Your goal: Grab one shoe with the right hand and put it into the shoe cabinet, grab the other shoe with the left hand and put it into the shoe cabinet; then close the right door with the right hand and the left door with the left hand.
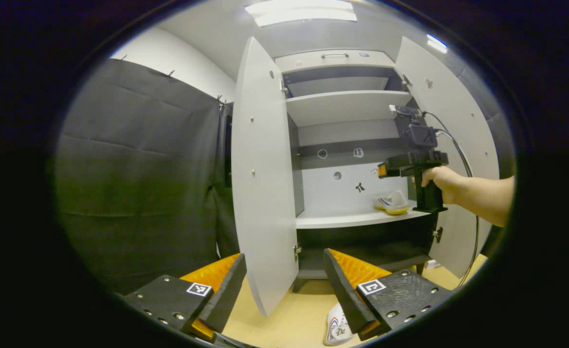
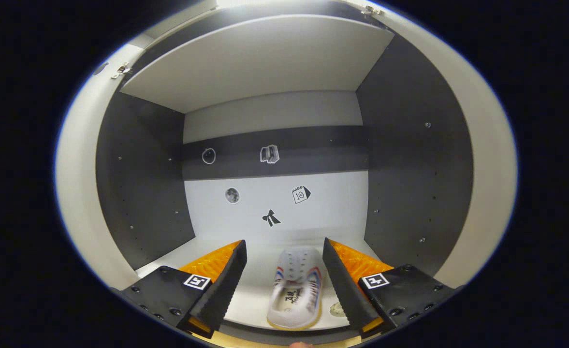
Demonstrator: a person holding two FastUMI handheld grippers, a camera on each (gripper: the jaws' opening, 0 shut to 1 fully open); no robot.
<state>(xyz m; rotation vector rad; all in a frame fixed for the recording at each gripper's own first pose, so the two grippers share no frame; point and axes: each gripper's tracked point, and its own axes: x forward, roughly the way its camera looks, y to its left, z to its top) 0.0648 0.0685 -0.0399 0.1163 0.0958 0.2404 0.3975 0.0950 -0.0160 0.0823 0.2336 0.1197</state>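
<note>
Shoe (image 2: 295, 285) on cabinet shelf (image 2: 260, 270) btwn right gripper's (image 2: 284, 275) wide jaws, untouched; left gripper (image 1: 284, 285) wide too.

Both views toward cabinet (image 1: 347, 145) interior

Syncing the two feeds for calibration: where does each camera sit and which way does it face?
Left gripper view: rides the left claw, back from the shoe cabinet, facing its open front; own fingers at the bottom, open, with a shoe on the floor below; the right claw and the hand holding it are at the shelf.
Right gripper view: rides the right claw, inside the cabinet facing its back wall; own fingers open, astride the shoe on the shelf.
Shared: that shelved shoe, the stickers and the shelf.
</note>
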